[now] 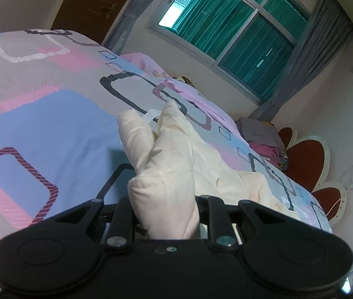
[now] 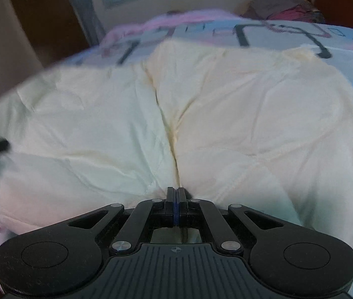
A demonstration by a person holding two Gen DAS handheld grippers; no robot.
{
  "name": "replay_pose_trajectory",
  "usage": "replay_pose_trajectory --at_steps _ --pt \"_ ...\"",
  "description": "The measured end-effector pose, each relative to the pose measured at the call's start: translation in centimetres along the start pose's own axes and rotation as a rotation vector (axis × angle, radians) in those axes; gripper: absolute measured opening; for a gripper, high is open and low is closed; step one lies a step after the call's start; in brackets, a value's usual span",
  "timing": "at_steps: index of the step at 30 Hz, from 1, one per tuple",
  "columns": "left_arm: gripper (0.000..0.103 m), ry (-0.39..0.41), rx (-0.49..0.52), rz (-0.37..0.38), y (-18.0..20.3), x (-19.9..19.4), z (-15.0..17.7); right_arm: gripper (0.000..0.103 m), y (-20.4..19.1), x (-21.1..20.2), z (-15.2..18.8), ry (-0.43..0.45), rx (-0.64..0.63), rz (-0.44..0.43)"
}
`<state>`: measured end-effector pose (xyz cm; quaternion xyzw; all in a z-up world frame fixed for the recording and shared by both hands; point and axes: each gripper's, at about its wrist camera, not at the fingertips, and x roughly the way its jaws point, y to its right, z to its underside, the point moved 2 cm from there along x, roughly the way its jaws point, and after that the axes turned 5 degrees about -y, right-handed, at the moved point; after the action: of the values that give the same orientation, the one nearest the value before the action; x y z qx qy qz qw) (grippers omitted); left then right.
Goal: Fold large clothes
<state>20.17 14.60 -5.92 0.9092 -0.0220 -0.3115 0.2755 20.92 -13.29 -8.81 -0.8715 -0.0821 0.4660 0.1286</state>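
Bedroom, bed (image 1: 41,104) with patterned cover. Cream garment (image 2: 226,104) rumpled, no neat fold visible; most folding left. Left hand-held gripper (image 1: 166,214) grasping garment bunch; right hand-held gripper (image 2: 175,199) clenched on fabric.

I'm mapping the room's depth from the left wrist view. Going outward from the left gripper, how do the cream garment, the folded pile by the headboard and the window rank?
1. Cream garment: clamped in the left gripper, at the jaws.
2. Folded pile: right, far end of bed.
3. Window: top, back wall.
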Motion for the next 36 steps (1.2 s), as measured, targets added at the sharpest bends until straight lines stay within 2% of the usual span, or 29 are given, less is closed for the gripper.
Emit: replay_pose_trajectory --at_steps 5,10,14,22,26,28,30,36 --pt "0.019 -0.002 0.017 -0.013 0.3 -0.1 0.3 0.0 0.6 0.7 1.1 -0.076 0.025 -0.007" --pt "0.019 -0.004 0.047 -0.013 0.9 -0.3 0.5 0.0 0.1 2.0 1.5 -0.076 -0.011 0.033" --pt "0.019 -0.002 0.052 -0.008 1.1 -0.5 0.2 0.0 0.6 1.5 0.9 -0.093 0.024 0.006" --pt "0.019 0.004 0.064 -0.002 1.4 -0.6 -0.1 0.0 0.5 -0.6 -2.5 0.045 0.036 -0.022" --pt "0.019 0.001 0.062 0.0 1.2 -0.5 -0.2 0.0 0.3 1.1 -5.6 0.057 0.028 -0.017" --pt "0.019 -0.001 0.063 0.0 1.3 -0.5 -0.2 0.0 0.3 3.1 -6.3 0.025 0.025 0.003" --pt "0.019 -0.004 0.058 0.003 1.2 -0.5 -0.2 0.0 0.6 5.1 -6.0 -0.021 0.032 0.019" --pt "0.019 -0.004 0.062 0.018 1.7 -0.7 -0.3 0.0 0.9 6.2 -5.0 -0.013 0.007 0.028"
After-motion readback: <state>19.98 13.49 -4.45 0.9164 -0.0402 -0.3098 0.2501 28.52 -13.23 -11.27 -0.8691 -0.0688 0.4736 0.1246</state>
